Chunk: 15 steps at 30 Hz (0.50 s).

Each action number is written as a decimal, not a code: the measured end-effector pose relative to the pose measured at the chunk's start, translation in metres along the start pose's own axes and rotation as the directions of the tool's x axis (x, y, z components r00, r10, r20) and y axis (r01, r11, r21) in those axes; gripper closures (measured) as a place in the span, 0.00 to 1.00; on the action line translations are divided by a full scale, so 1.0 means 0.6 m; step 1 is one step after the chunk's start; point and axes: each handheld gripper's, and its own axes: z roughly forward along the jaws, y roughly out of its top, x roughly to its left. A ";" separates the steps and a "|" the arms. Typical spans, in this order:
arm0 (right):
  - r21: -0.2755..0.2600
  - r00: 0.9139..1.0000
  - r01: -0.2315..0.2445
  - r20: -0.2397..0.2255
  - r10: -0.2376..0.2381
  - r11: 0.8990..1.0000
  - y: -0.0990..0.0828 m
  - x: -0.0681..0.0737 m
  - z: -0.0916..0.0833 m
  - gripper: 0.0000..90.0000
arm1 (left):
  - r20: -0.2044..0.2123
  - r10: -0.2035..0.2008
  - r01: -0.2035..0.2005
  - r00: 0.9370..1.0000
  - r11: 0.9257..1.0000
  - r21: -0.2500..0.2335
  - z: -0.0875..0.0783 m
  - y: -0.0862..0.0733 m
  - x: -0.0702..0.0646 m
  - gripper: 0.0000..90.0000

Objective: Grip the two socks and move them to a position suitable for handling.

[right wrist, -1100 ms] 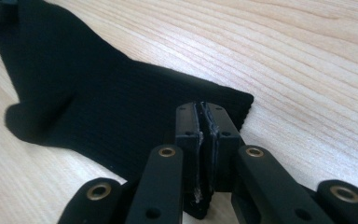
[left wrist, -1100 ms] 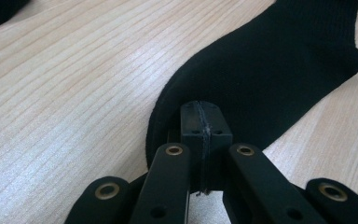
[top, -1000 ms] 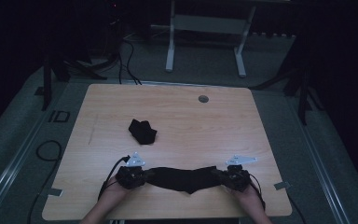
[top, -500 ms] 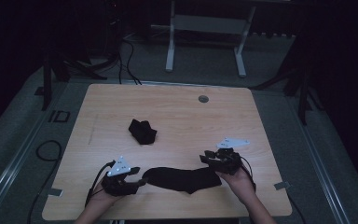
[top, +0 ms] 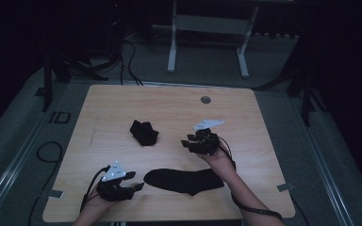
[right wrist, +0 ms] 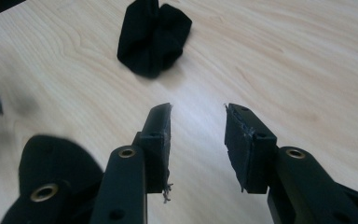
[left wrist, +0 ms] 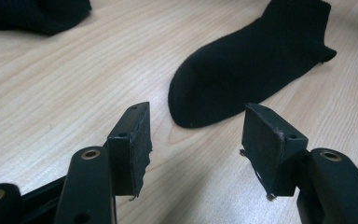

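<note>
High view: a flat black ankle sock (top: 185,181) lies stretched out near the front edge of the light wooden table (top: 264,122); I take it as the landmark. The left gripper (top: 133,181) rests just off the sock's toe end, apart from it. The right gripper (top: 187,142) hovers beyond the sock, on the side away from the person, pointing toward a crumpled black sock bundle (top: 144,132) that sits farther back and to the left of the flat sock. A small round grey grommet (top: 206,100) is set in the tabletop well behind the flat sock, near the far edge.

Left gripper view: the jaws have just been opening and stand moderately wide with bare wood between them; the toe of the flat sock (left wrist: 242,70) lies just ahead, untouched.

Right gripper view: these jaws have also just been opening, standing apart and empty. The bundle (right wrist: 153,36) lies ahead with clear table in between.

Judgement: the flat sock looks laid out and let go, and the step in hand is the reach for the second sock. The next move calls for carrying the right gripper on to the bundle, lowering it and closing on a fold. Nothing stands in the way; the loose crumple may give a poor bite.
</note>
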 end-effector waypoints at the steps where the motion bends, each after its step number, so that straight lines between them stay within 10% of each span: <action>1: 0.003 1.000 0.006 0.000 -0.006 1.000 0.007 0.000 0.007 0.66 | 0.005 -0.002 0.002 1.000 1.000 0.001 0.001 -0.001 0.000 0.47; 15: 0.049 0.999 0.016 -0.048 -0.014 0.999 0.099 0.024 0.112 0.55 | 0.004 -0.008 0.008 1.000 1.000 0.005 -0.001 -0.007 0.005 0.47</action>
